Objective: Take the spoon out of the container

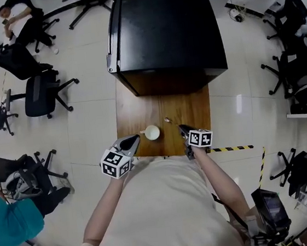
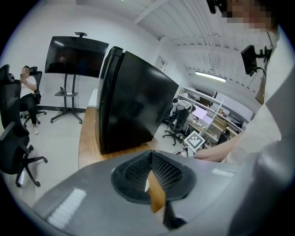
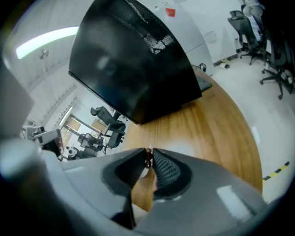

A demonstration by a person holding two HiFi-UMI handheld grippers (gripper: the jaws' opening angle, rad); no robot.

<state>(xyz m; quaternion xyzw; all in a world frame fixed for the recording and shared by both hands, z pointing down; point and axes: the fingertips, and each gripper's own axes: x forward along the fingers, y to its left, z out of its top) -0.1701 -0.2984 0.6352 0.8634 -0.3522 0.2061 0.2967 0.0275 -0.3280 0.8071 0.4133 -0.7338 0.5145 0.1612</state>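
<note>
A white cup [image 1: 152, 132] stands on the wooden table [image 1: 135, 108] near its front edge. A small metal spoon [image 1: 168, 121] is outside the cup, just to its right, with its bowl pointing away from me. My right gripper [image 1: 180, 127] is shut on the spoon's handle, and a thin brown bit of the spoon [image 3: 147, 159] shows pinched between the jaw tips of my right gripper [image 3: 148, 154]. My left gripper [image 1: 135, 140] sits at the cup's left, by its handle. In the left gripper view the jaw tips of my left gripper [image 2: 150, 154] meet with nothing seen between them.
A large black box [image 1: 165, 30] fills the far half of the table, close behind the cup. Office chairs [image 1: 43, 93] and seated people stand on the floor at the left, with more chairs at the right. Yellow-black tape [image 1: 233, 148] marks the floor at the table's right.
</note>
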